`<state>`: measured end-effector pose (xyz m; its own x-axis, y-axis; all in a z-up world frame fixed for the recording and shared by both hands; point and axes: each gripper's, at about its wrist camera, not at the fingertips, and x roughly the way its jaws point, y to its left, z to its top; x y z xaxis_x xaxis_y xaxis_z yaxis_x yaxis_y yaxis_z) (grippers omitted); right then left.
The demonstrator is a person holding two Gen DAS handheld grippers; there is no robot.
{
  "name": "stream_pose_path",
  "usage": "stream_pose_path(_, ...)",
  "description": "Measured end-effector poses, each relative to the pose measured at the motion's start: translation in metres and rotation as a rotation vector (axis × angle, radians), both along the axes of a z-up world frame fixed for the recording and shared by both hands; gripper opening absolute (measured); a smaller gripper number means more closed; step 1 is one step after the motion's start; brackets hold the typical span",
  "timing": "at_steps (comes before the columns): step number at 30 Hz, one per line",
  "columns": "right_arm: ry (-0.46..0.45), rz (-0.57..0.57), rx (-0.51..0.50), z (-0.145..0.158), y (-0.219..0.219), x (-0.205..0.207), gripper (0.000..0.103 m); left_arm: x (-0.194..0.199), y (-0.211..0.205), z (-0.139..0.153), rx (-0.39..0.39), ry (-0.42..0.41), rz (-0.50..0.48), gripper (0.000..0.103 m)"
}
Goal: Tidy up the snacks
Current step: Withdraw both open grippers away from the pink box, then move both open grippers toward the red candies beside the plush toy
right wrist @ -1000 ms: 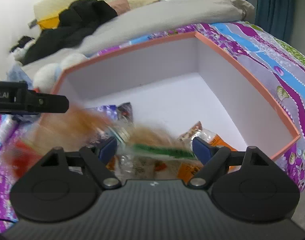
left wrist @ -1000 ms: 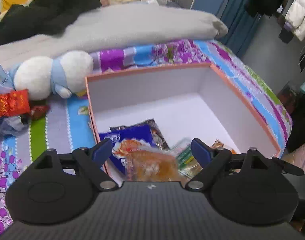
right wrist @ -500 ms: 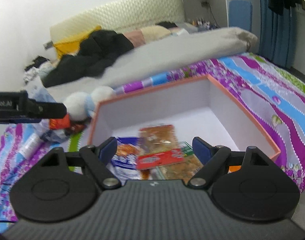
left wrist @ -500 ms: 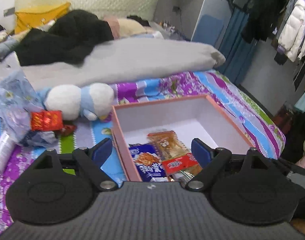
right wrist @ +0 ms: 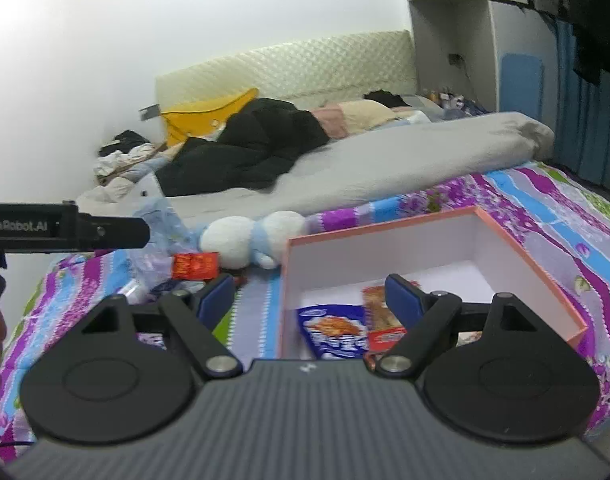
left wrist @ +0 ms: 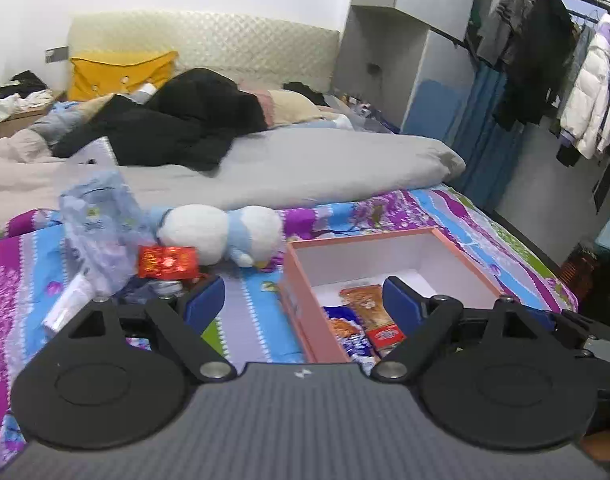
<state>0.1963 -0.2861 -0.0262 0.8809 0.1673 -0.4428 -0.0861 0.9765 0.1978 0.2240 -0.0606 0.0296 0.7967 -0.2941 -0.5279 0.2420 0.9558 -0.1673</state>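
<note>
Left wrist view: the open, empty left tongs are seen above the pink box holding the snack packets; right wrist view: the open right tongs are likewise raised, the box appearing farther below than a second earlier.

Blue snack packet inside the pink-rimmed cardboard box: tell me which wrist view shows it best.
The right wrist view: the blue snack packet faces the camera almost unobstructed inside the pink-rimmed cardboard box. The left wrist view shows only a sliver, cut off by the box wall.
</note>
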Motion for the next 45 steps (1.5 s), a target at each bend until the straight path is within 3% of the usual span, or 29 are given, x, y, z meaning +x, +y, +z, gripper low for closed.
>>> stream_pose_path(9,-0.036,0.101,0.022,-0.003,0.051,-0.033,0.084,-0.056,0.061,-0.010,0.008,-0.010,0.093,0.089)
stream_pose_path(21,-0.007,0.159,0.012,-0.035,0.077,-0.087,0.084,-0.123,0.105,-0.064,-0.064,0.044,0.160,0.089)
stream_pose_path(34,-0.013,0.170,0.001,-0.063,0.078,-0.102,0.084,-0.134,0.105,-0.094,-0.074,0.061,0.149,0.089)
stream_pose_path(45,0.007,0.196,-0.009,-0.079,0.096,-0.081,0.084,-0.107,0.123,-0.114,-0.086,0.097,0.167,0.089)
